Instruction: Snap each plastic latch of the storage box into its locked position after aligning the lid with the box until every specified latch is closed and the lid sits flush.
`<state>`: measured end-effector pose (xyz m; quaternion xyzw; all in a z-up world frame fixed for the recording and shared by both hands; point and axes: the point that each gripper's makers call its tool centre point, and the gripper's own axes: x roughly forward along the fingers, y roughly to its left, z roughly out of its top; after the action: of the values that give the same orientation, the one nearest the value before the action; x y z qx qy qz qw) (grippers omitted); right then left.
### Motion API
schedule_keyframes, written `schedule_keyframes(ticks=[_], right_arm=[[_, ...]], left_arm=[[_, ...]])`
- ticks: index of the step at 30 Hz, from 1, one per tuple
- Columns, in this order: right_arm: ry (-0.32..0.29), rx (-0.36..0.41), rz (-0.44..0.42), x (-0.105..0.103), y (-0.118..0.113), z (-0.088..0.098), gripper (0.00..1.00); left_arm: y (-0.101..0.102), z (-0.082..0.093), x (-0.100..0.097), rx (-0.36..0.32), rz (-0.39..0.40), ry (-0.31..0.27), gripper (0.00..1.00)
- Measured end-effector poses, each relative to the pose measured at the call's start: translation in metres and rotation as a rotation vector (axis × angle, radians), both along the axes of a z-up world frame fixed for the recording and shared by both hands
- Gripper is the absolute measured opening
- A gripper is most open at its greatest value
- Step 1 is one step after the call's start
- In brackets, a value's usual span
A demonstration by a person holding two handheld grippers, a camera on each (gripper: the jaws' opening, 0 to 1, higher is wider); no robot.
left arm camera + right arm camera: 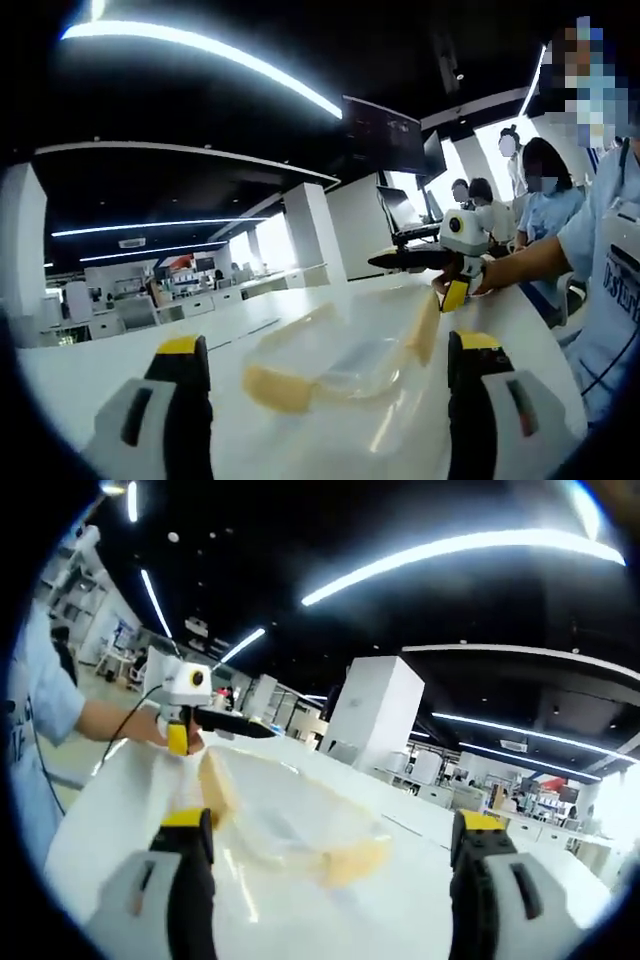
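A clear plastic storage box [345, 365] with its lid on lies on the white table [150, 345], just ahead of my left gripper [328, 343], whose jaws stand wide apart and open. Yellow latches show at its near-left end [275, 388] and far-right end [425, 325]. My right gripper [455, 292], held by a hand, hovers at that far-right latch. In the right gripper view the box [290, 820] sits between my right gripper's [332, 821] open jaws, with yellow latches [215, 785] [355, 860]. The left gripper [178, 735] is beyond it. Whether the latches are snapped is too blurred to tell.
A person's forearm [530, 262] and light-blue shirt [610, 260] fill the right side. Several people sit behind near monitors [385, 135]. White pillars [375, 710] and desks stand far off. The table edge [90, 810] runs at the left.
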<state>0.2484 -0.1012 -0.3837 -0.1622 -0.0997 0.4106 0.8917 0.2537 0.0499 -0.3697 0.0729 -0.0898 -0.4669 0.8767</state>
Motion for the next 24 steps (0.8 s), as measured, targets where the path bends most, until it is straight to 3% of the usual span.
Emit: schedule_keyframes(ticks=[11, 24], right_arm=[[0.041, -0.094, -0.022, -0.006, 0.005, -0.02, 0.92], [0.097, -0.084, -0.031, -0.005, 0.003, -0.023, 0.74]], left_arm=[[-0.006, -0.009, -0.007, 0.034, -0.012, 0.011, 1.0], [-0.007, -0.019, -0.011, 0.072, -0.008, 0.025, 1.0]])
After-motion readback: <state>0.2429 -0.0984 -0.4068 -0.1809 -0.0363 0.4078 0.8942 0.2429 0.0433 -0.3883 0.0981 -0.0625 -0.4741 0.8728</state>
